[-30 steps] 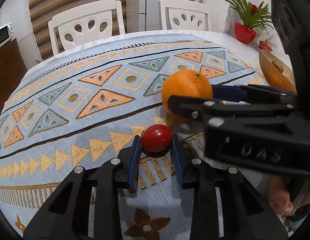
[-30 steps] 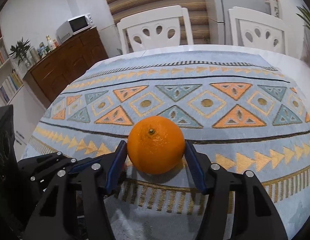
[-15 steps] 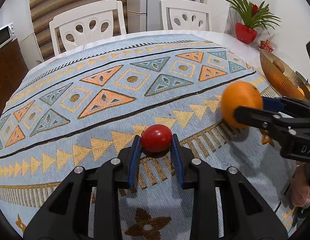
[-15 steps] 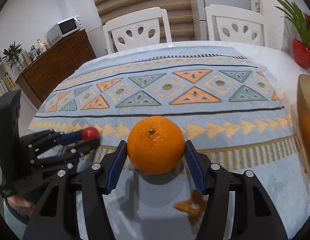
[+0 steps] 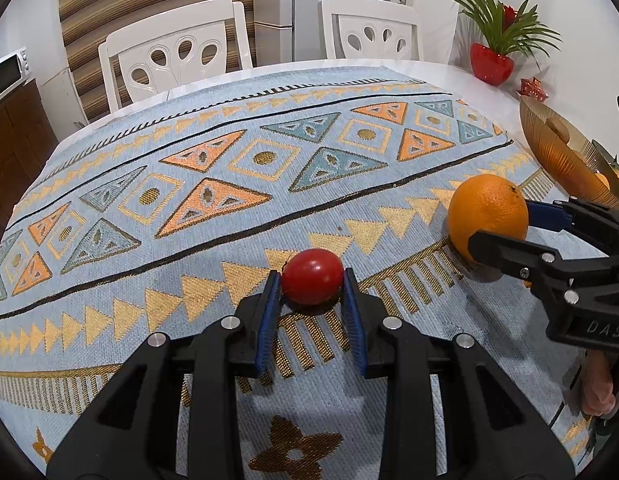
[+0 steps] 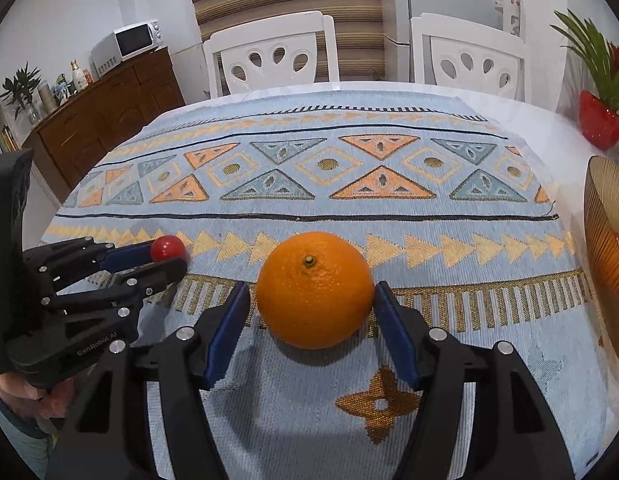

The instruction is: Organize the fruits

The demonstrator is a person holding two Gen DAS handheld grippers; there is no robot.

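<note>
Now the left hand-held gripper (image 5: 312,285) clamps a tomato (image 5: 312,282), the right hand-held gripper (image 6: 312,307) an orange (image 6: 314,289).

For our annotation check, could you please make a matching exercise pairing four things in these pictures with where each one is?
Things:
1. orange
2. tomato
3. gold bowl
4. red plant pot

Places:
A. between the left gripper's fingers
B. far right corner of the table
C. between the right gripper's fingers
D. right edge of the table, behind the orange

Pairs: 1-C, 2-A, 3-D, 4-B
</note>
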